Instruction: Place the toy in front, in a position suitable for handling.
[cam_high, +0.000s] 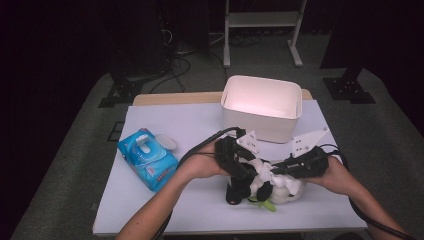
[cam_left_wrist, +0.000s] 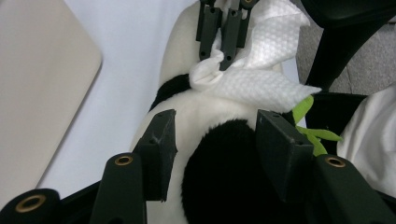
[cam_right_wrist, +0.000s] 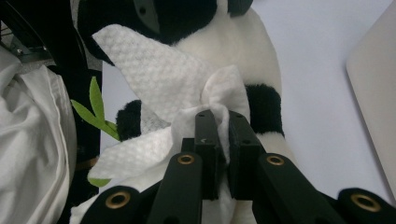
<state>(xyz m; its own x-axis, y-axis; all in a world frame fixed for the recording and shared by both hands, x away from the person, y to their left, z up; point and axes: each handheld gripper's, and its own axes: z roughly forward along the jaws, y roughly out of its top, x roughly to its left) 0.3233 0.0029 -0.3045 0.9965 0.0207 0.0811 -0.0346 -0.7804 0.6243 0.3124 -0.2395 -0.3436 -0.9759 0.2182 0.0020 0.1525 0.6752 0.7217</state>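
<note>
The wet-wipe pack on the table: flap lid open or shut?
Open: the blue wet-wipe pack has its white flap lid swung out flat beside it.

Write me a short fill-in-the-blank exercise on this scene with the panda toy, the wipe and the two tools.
1. The right tool is shut on a white ____.
2. The left tool has a jaw on each side of the plush panda's ____ patch of fur.
3. The green leaves stick out from the ____.
4. The pack of wipes on the table is ____ in colour.

Missing words: wipe; black; panda; blue
</note>
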